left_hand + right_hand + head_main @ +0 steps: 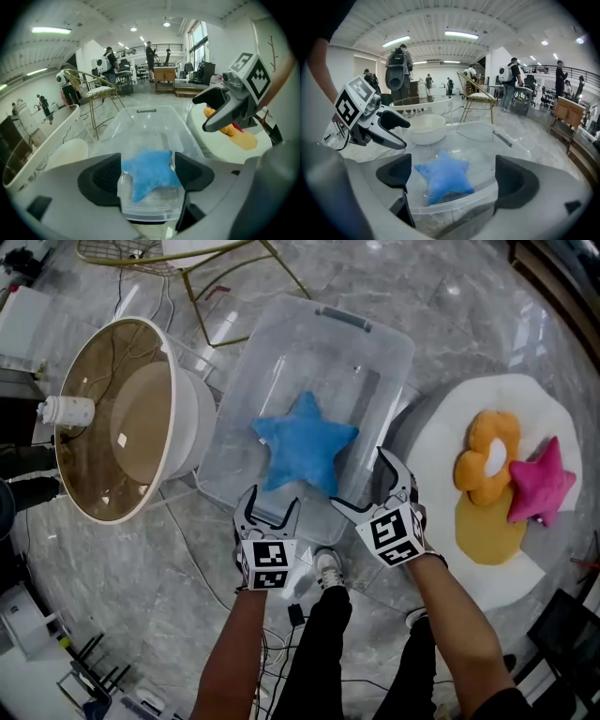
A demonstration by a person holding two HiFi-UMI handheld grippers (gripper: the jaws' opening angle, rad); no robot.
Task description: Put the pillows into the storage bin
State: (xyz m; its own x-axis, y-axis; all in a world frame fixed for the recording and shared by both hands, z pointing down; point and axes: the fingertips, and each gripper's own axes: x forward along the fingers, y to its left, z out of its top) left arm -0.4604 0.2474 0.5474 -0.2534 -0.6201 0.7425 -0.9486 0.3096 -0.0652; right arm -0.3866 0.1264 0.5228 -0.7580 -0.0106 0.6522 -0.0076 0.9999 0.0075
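My left tongs (271,508) and right tongs (360,482) hang wide open and empty over the near rim of the storage bin (380,348); the blue star pillow (303,444) lies inside. That one looks done, so next I reach right for the orange pillow (487,461) or pink star pillow (540,482) on the white cushion (448,418).

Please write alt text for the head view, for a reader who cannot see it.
A blue star-shaped plush pillow lies inside a clear plastic storage bin, with the open left tongs and open right tongs held over its near edge. To the right, an orange flower-shaped pillow and a pink star-shaped pillow rest on a white round cushion.
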